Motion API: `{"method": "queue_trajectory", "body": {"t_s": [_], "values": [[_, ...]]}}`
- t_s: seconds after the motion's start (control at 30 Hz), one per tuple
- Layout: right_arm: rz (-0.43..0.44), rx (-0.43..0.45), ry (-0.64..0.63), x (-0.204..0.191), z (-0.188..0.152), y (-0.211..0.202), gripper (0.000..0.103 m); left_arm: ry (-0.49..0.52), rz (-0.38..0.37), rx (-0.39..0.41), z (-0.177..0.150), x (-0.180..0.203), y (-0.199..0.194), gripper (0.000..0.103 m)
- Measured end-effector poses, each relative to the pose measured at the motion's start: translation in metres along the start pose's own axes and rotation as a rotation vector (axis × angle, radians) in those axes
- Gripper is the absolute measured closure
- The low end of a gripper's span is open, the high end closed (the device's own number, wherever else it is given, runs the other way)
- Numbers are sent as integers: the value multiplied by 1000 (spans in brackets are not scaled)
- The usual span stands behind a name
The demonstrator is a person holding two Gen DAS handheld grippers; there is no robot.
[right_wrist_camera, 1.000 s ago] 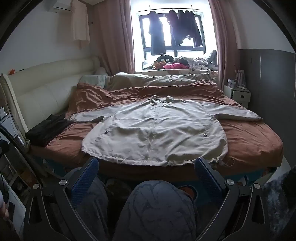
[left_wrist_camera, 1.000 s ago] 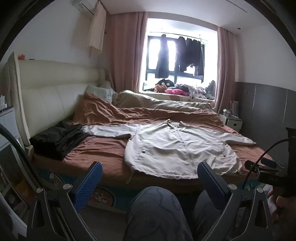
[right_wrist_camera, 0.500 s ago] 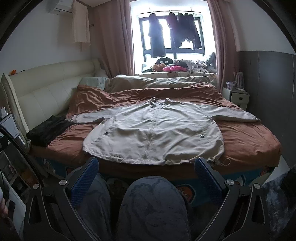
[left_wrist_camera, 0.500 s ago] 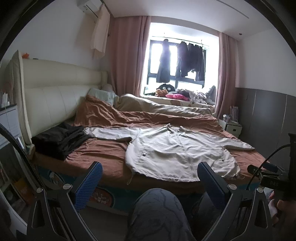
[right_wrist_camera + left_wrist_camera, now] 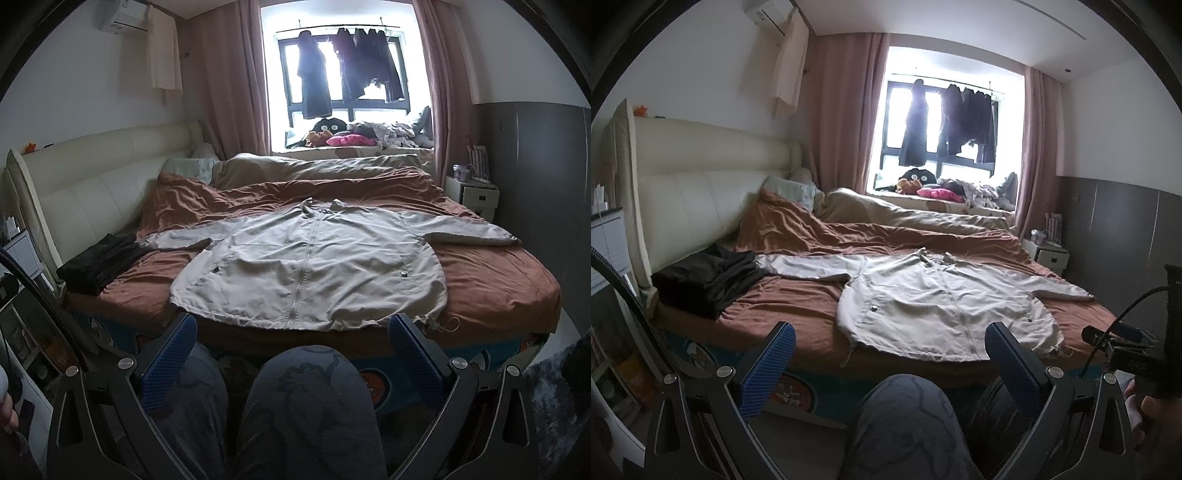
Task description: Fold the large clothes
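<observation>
A large beige zip jacket point(image 5: 942, 302) lies flat, front up, on the brown bed sheet point(image 5: 783, 302), sleeves spread to both sides, hem near the bed's front edge. It also shows in the right wrist view point(image 5: 314, 269). My left gripper point(image 5: 890, 354) is open and empty, held low in front of the bed above the person's knees. My right gripper point(image 5: 291, 347) is open and empty, just short of the jacket's hem.
A pile of dark folded clothes point(image 5: 701, 277) lies on the bed's left end by the cream headboard point(image 5: 690, 199). A rumpled brown duvet point(image 5: 295, 184) lies behind the jacket. A white nightstand point(image 5: 474, 192) stands at the right. The person's knees point(image 5: 310, 398) are below the grippers.
Both cameras have tilted up and drawn back a little, so the bed and jacket sit lower in view. The jacket has not moved and both grippers stay open.
</observation>
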State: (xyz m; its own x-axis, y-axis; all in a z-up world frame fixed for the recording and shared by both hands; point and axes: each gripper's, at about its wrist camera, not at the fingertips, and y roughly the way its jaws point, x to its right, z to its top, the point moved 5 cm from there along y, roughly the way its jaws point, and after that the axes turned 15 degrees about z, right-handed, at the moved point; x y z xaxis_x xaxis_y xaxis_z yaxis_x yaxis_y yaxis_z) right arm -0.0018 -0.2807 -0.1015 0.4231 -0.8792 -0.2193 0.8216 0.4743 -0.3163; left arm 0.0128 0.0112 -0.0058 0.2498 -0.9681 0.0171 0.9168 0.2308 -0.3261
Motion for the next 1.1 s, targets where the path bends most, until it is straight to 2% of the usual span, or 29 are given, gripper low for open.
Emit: {"method": "queue_trajectory", "body": {"t_s": [1.1], "values": [[20, 13, 5, -1, 4, -2, 0, -1, -2, 9, 4, 2, -6, 0]]}}
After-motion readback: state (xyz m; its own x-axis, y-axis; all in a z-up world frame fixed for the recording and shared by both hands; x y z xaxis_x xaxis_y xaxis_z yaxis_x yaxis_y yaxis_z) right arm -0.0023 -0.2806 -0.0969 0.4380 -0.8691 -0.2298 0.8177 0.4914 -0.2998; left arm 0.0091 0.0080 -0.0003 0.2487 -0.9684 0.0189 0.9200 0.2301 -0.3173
